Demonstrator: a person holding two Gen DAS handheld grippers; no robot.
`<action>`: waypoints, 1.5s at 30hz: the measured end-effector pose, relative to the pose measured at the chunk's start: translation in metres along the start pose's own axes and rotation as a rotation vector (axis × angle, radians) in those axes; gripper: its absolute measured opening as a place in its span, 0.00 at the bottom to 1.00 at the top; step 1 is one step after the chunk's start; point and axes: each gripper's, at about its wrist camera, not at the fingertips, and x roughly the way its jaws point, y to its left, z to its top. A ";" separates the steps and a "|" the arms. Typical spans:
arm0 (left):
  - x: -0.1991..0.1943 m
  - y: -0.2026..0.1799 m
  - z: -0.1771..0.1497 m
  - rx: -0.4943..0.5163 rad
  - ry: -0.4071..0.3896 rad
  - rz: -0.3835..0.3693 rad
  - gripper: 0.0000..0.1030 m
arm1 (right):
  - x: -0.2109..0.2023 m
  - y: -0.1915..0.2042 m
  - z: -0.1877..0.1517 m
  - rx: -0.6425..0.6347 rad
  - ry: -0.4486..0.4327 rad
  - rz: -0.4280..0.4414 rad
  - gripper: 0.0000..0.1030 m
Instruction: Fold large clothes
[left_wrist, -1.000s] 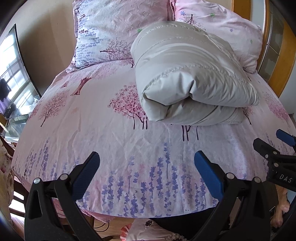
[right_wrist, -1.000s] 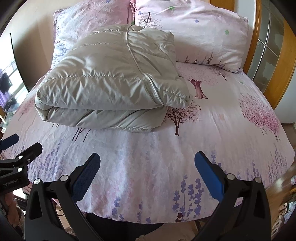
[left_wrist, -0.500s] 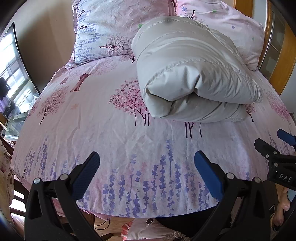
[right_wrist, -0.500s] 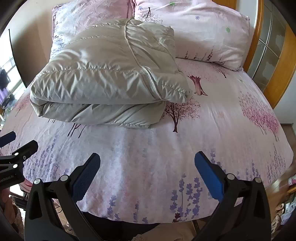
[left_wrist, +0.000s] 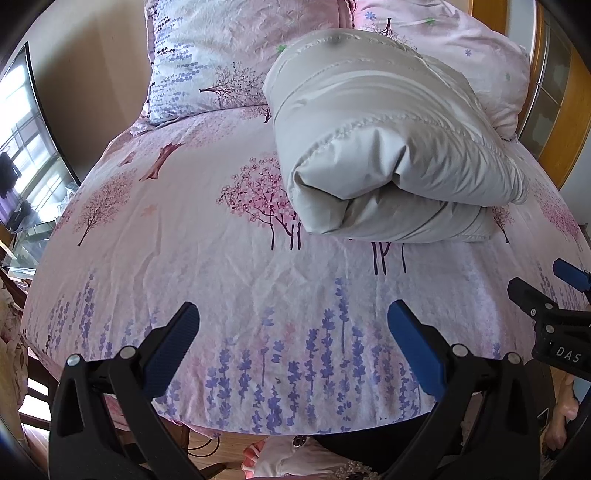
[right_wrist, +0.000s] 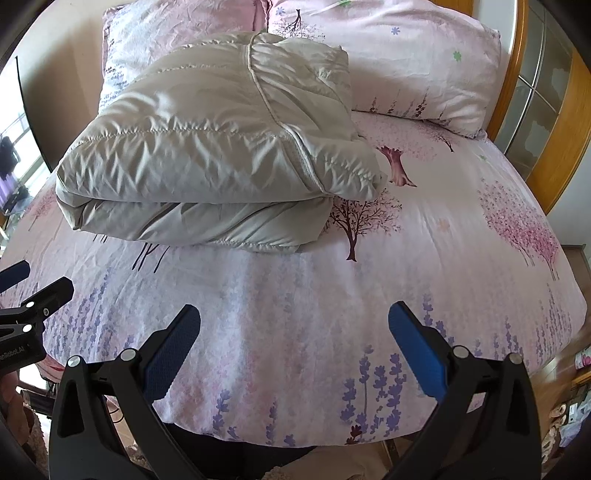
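The bed fills my view under its floral sheet, two pillows at the head. The folded grey jacket lies mid-bed, touching the pillows. My left claw and right claw hang spread wide near the foot, holding nothing.

- The near strip of the bed lies bare in front of both claws, wide enough to pass across.
- The folded jacket sits mid-bed as a thick bundle and blocks the way toward the pillows.
- Left of the jacket, open sheet runs up to the left pillow.
- Right of it, open sheet reaches the wooden headboard.
- The right claw stands at the bed's right edge.
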 end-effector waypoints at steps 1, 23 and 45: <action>0.000 0.000 0.000 0.000 0.001 -0.001 0.98 | 0.000 0.000 0.000 0.000 0.001 0.001 0.99; 0.003 -0.001 -0.001 0.006 0.007 -0.006 0.98 | 0.003 0.001 0.000 0.002 0.005 0.002 0.99; 0.005 0.000 -0.001 0.005 0.014 -0.011 0.98 | 0.006 0.002 0.000 0.005 0.008 0.005 0.99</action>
